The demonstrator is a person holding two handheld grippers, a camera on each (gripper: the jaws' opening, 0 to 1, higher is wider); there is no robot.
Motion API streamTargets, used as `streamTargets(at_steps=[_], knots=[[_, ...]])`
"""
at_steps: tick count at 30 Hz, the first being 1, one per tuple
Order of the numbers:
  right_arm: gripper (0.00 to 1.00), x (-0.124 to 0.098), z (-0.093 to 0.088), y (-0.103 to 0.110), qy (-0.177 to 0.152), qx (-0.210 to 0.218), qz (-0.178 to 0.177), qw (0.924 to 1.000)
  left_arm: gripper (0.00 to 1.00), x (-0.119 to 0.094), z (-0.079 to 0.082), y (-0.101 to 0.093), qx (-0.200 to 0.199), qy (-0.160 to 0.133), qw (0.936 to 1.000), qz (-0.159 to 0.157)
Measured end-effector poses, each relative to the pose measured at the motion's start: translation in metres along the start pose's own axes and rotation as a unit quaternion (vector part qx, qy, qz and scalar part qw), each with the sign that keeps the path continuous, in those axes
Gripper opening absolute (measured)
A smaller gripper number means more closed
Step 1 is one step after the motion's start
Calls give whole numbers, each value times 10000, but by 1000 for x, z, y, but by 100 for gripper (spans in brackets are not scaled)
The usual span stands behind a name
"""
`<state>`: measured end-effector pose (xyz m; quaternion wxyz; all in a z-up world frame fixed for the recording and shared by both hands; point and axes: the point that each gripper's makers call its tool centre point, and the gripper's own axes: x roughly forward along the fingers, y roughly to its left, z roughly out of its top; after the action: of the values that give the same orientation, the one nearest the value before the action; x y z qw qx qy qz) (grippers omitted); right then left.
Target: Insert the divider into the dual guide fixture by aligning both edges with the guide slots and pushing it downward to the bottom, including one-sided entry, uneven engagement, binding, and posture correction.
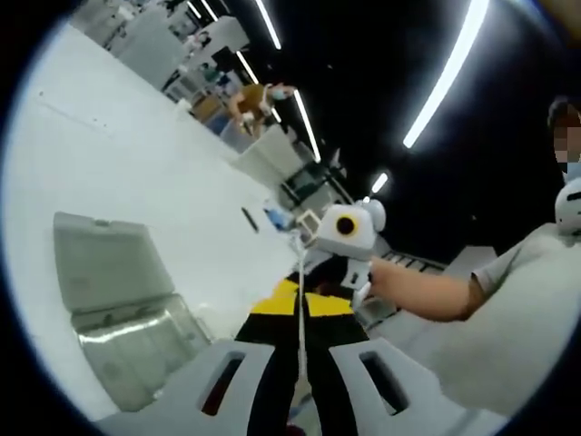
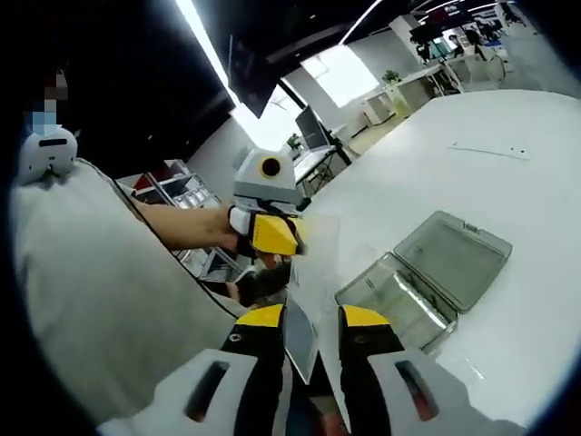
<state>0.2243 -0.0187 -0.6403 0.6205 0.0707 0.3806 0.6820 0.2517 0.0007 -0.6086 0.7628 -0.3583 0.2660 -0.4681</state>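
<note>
Both fingers (image 2: 304,320) nipping divider (image 2: 300,341)

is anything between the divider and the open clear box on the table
Nothing visible. The divider, a thin clear sheet, is held between both grippers above the white table. The open clear box lies beside it, lid flipped back, with bare tabletop between. Guide slots inside can't be made out.

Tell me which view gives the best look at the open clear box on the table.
The right gripper view: the clear box lies unobstructed on the white table, its lid folded back and the inside of the base visible. In the left gripper view the box sits near the edge, distorted, its lower corner cut by the left gripper's jaw.
</note>
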Motion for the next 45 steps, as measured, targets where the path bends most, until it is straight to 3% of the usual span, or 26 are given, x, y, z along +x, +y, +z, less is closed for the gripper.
streamTargets(at_steps=[45], knots=[[7, -2, 6, 2, -96, 93, 312, 9994, 0, -2, -1, 1, -86, 20, 9999, -93]])
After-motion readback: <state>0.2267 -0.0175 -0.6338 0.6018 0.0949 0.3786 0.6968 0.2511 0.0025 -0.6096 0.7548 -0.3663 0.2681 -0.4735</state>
